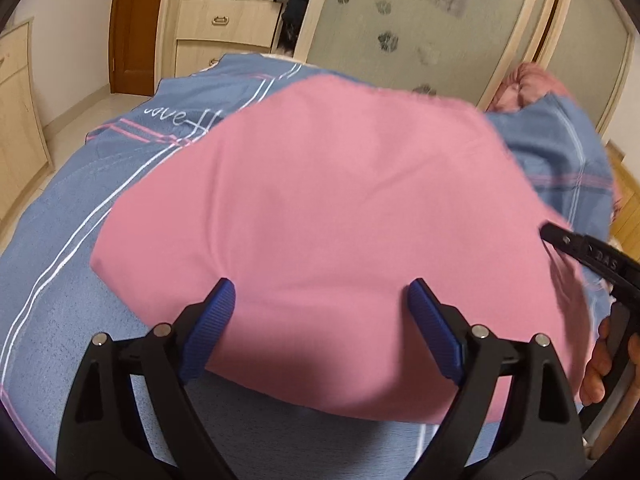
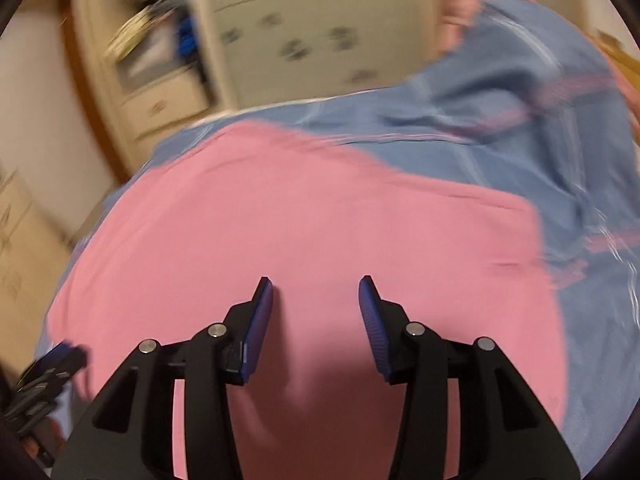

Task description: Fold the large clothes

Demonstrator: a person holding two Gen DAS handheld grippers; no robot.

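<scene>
Across the bed lies one pink garment [image 1: 340, 208], a smooth, matte cloth folded into a broad, rounded slab with soft creases, resting on a blue bedspread [image 1: 80, 240] of slightly nubby weave crossed by white and pink stripes. One left tool [image 1: 320, 292] hangs over the garment's near edge, its two ribbed blue pads spread wide and released, nothing between them. One right tool [image 2: 316, 288] hovers above the cloth's middle, its jaws parted less widely, also gripping nothing; whether its tips touch the fabric I cannot tell. Behind the bed stands a pale wooden wardrobe [image 1: 224, 20] with drawers and a frosted sliding door [image 1: 420, 28] printed with dark flowers
</scene>
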